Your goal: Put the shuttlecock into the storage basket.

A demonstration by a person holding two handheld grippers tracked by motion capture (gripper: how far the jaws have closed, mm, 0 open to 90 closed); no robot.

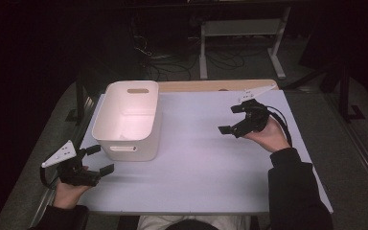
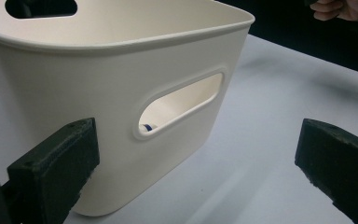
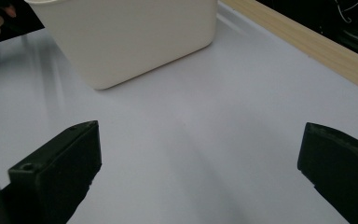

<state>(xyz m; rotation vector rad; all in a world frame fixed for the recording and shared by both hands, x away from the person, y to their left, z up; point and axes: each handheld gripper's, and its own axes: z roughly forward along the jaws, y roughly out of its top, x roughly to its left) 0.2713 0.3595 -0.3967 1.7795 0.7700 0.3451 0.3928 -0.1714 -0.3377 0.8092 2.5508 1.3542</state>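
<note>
Room beyond the tabletop (image 1: 206, 163) is dark; cables and a white frame on the floor are only dimly readable. One white plastic bin (image 1: 129, 120) stands on the left half of the tabletop, near its far edge, upright, open top. Bin interior looks bare in the high view, but the near floor sits behind the front wall. Through the oval handle slot (image 2: 182, 105) in the left gripper view a small white-and-blue object (image 2: 145, 126) shows at the slot's lower edge; too little of it is exposed to identify. Count: one bin, two handle slots visible, two hand-held grippers, two hands. Left hand-held gripper (image 1: 98, 159) is at the near left corner, just beside the bin's front wall, jaws spread wide, holding nothing, not touching the bin; in its own view the jaw tips are cut off by the frame edges. Right hand-held gripper (image 1: 231, 119) hangs over bare tabletop on the right, well apart from the bin, jaws also spread wide and empty. A wooden strip (image 3: 303, 42) runs along the far edge.
</note>
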